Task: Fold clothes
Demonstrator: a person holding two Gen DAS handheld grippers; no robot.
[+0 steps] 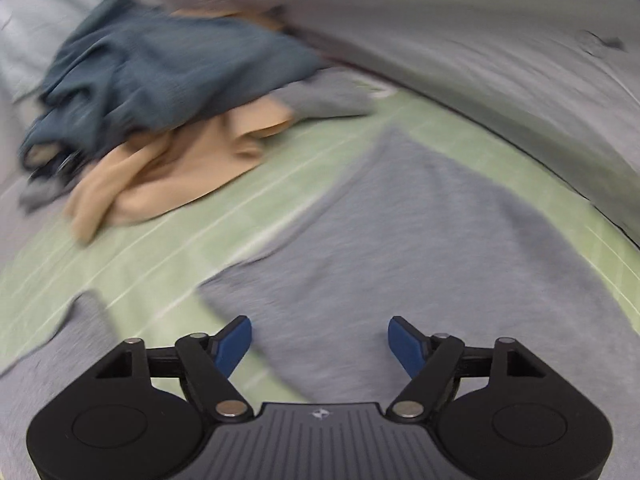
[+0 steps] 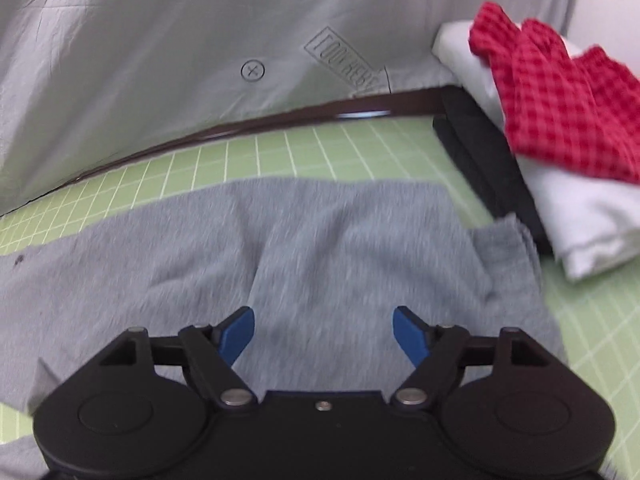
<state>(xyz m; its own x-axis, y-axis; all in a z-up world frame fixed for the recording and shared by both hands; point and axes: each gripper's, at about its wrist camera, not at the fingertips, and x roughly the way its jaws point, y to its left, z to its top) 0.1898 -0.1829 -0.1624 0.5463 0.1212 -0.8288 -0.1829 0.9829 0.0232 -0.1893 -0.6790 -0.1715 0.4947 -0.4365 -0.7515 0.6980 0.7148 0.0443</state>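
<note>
The grey garment (image 2: pixel 320 240) lay flat on the green grid mat (image 2: pixel 280 148), soft, light and limp by appearance, best pinched at a hem or corner, while the left gripper (image 1: pixel 320 338) and right gripper (image 2: pixel 323 330) hovered spread and empty above it.

Spread garment (image 2: pixel 320 248) flat on the gridded mat (image 2: pixel 280 148), draped sheet (image 2: pixel 180 40) hanging behind. To its right, checked cloth (image 2: pixel 560 100) atop a folded stack (image 2: pixel 592 216). In the left wrist view, heap of clothes (image 1: pixel 160 92) lying left of the garment, at the mat's far edge.
</note>
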